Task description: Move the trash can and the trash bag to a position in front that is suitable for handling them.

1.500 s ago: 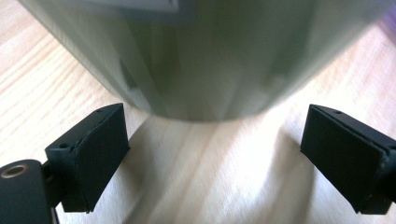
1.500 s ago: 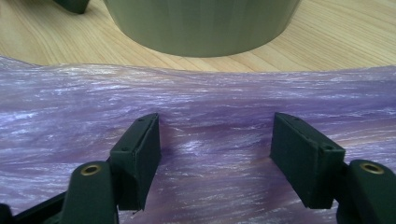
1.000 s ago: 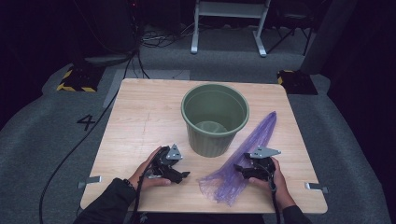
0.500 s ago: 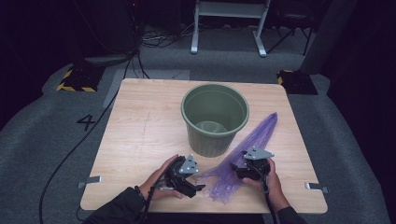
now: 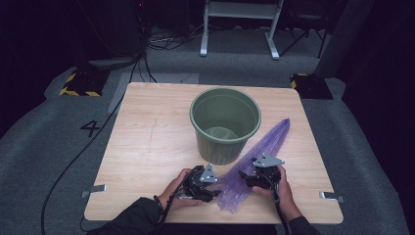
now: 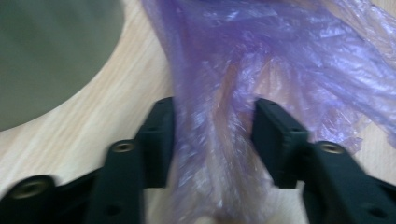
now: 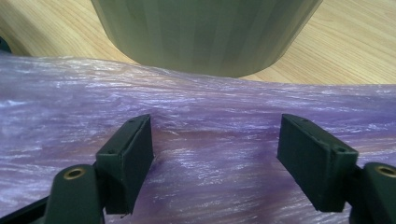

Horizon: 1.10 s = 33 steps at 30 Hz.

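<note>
Purple bag [image 6: 224, 121] between hand-held gripper [image 6: 212, 135] jaws (open).

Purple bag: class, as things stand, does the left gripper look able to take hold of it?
Probably yes. The left gripper is open, and a fold of the purple bag already lies between its fingers, flat on the table. The green bucket stands off to one side and blocks nothing.

Green bin [image 5: 225, 125] blocks table [image 5: 147, 142] centre ahead; left half w/ free room.
</note>
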Each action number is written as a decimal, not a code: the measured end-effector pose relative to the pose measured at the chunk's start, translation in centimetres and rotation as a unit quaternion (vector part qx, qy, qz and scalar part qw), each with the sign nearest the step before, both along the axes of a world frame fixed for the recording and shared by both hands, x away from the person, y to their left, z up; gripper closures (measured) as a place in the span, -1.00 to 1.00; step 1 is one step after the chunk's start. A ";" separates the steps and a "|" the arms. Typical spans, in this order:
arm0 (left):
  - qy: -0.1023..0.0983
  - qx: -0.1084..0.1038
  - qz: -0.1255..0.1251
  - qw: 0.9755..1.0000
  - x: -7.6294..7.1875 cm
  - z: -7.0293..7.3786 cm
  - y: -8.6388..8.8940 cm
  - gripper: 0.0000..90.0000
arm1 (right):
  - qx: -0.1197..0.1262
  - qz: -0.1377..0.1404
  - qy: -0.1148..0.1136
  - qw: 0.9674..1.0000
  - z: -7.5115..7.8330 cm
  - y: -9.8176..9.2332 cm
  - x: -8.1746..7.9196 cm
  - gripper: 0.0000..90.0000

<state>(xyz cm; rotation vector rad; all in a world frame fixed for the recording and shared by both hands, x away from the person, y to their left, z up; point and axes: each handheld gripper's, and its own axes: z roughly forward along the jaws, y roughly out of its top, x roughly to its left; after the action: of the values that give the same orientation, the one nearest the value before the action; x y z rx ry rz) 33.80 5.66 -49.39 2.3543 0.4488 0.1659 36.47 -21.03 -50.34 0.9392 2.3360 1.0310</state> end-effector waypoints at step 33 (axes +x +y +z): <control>0.002 0.004 -0.010 1.000 1.7 0.1 8.9 0.56 | 0.040 -0.143 -0.032 0.988 2.8 -8.7 2.9 -0.42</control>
<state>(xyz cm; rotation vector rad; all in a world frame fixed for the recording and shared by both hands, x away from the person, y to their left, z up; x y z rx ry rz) 35.49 14.54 -49.27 2.3664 0.4275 0.1553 39.36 -29.72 -47.55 1.2120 2.0448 1.0245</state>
